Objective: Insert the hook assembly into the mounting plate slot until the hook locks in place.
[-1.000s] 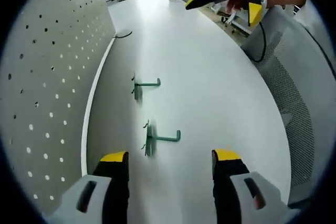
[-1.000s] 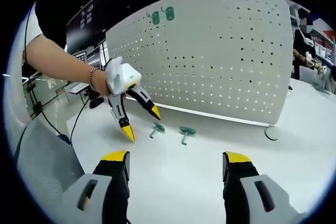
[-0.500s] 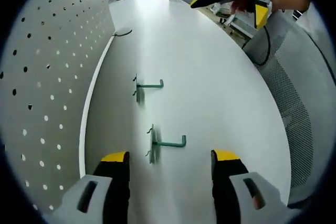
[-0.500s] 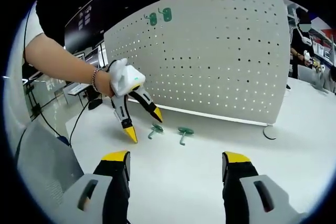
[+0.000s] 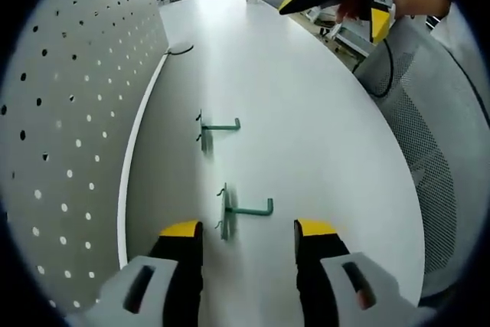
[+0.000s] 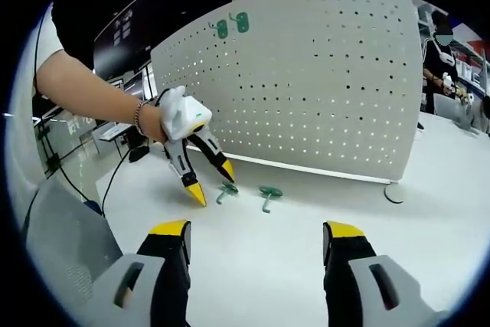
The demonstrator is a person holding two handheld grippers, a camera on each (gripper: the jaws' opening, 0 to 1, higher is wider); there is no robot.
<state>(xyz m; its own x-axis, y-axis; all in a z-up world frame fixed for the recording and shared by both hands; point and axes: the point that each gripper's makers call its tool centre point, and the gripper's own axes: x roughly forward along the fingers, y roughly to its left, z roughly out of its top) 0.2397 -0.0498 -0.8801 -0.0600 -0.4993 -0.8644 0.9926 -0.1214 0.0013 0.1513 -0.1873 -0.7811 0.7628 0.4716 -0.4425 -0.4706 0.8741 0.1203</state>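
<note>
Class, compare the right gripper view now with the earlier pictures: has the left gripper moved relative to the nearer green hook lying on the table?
Yes. The left gripper has moved toward the nearer green hook on the table, and its jaws have narrowed around it. They are still open.

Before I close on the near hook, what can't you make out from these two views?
- Near green hook, left gripper view: its back-plate prongs are too small to read.
- Same hook, right gripper view: the left gripper covers part of it, so contact is unclear.
- Two green hooks on the pegboard, right gripper view: too small to tell whether they are locked in.
- Pegboard, left gripper view: its top is cut off by the edge.
</note>
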